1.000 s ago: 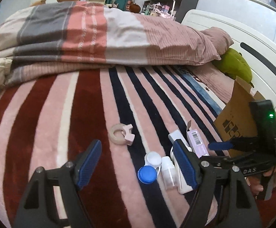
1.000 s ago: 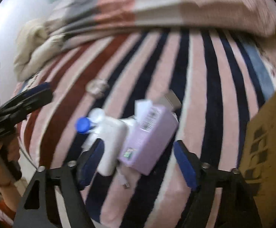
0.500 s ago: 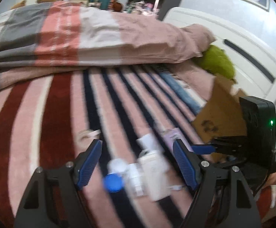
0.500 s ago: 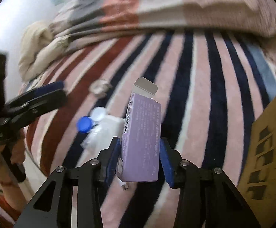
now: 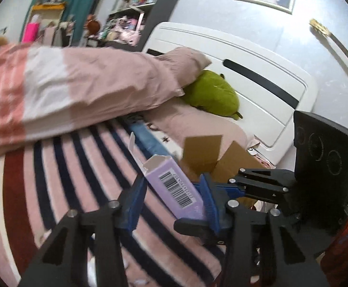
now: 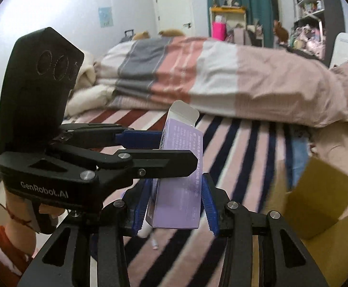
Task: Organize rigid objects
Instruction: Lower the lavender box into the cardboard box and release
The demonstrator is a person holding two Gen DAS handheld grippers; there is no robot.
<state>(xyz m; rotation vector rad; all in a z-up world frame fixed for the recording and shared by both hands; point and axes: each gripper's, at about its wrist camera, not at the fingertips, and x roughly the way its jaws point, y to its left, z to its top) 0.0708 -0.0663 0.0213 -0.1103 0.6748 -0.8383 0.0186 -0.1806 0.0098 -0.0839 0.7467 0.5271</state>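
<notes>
A purple carton [image 6: 181, 177] with an open white flap and a barcode [image 5: 174, 186] is held in the air above the striped bed. My right gripper [image 6: 174, 205] is shut on its lower end. My left gripper [image 5: 171, 203] has its blue pads closed on the carton's sides too; from the right wrist view it [image 6: 150, 148] reaches in from the left across the carton's middle. A small white object [image 6: 147, 229] lies on the blanket below, partly hidden.
An open cardboard box [image 5: 212, 157] stands at the right of the bed, also in the right wrist view [image 6: 317, 198]. A folded striped duvet [image 6: 209, 76], a green plush [image 5: 212, 93] and the white headboard [image 5: 245, 76] lie behind.
The right gripper closed on the purple carton and lifted it off the blanket. The left gripper swung right, away from the small items, and closed onto the raised carton.
</notes>
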